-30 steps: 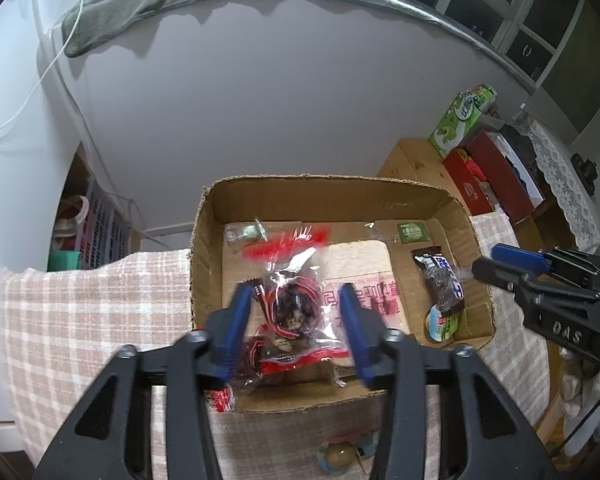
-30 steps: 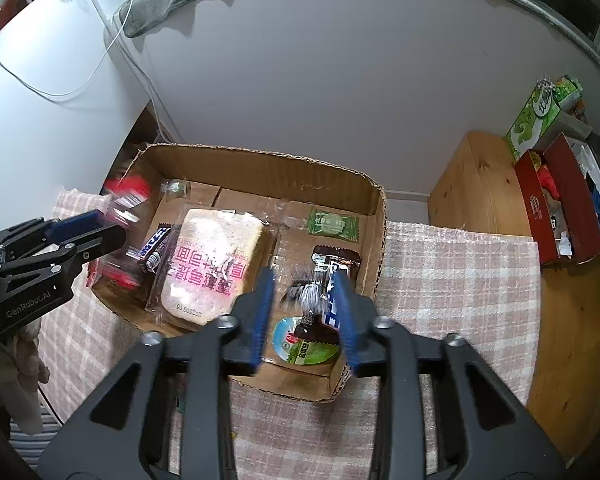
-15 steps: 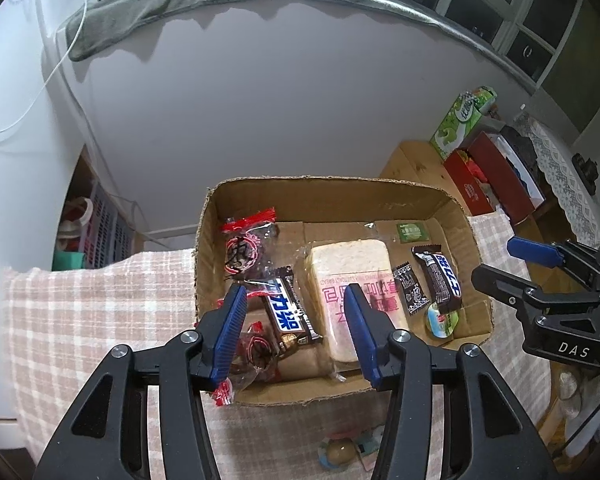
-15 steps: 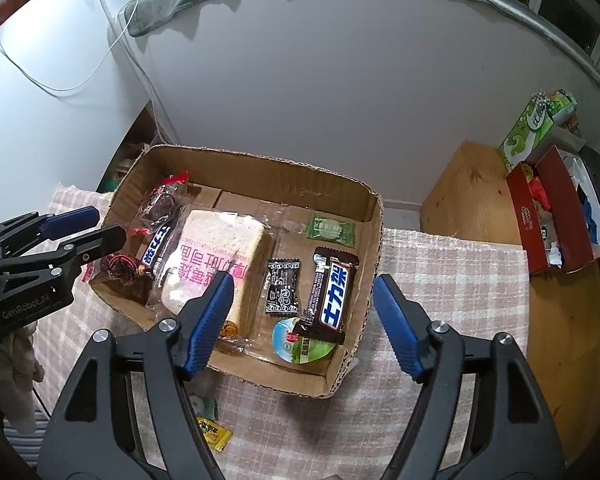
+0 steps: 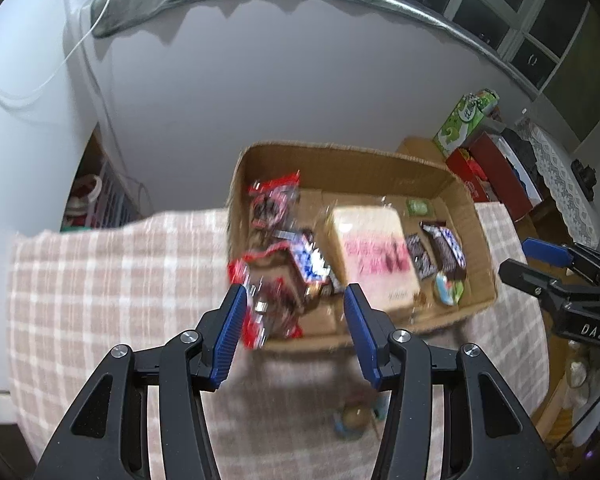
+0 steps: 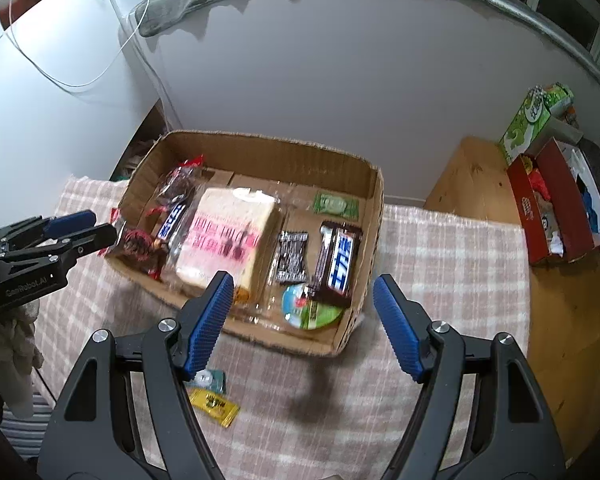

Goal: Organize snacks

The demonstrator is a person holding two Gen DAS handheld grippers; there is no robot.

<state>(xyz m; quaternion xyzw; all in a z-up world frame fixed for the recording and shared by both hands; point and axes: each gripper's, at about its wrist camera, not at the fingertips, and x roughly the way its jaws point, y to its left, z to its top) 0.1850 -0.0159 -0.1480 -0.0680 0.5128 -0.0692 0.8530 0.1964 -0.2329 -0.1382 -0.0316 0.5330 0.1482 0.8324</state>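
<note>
A shallow cardboard box [image 6: 374,216] [image 5: 476,224] on a checked cloth holds snacks: a wrapped bread slab [image 6: 228,236] [image 5: 370,248], chocolate bars [image 6: 340,264] [image 5: 446,248], a small black packet [image 6: 292,256], a green sachet [image 6: 336,204], a round green-lidded cup [image 6: 310,306] and red-edged clear bags [image 5: 272,200] at its left side. My left gripper [image 5: 294,330] is open and empty in front of the box's near left corner, by a red bag [image 5: 272,300]. My right gripper [image 6: 304,322] is open and empty over the box's near right edge.
Loose on the cloth in front of the box lie a yellow sachet [image 6: 216,406], a teal packet [image 6: 210,380] and a round wrapped snack [image 5: 356,420]. A wooden side table [image 6: 472,176] with red and green boxes [image 6: 540,204] stands to the right. A grey wall rises behind.
Both grippers let go of their snacks into the box, opened and drew back toward me. The left view has swung right, and the box sits farther right in it.
</note>
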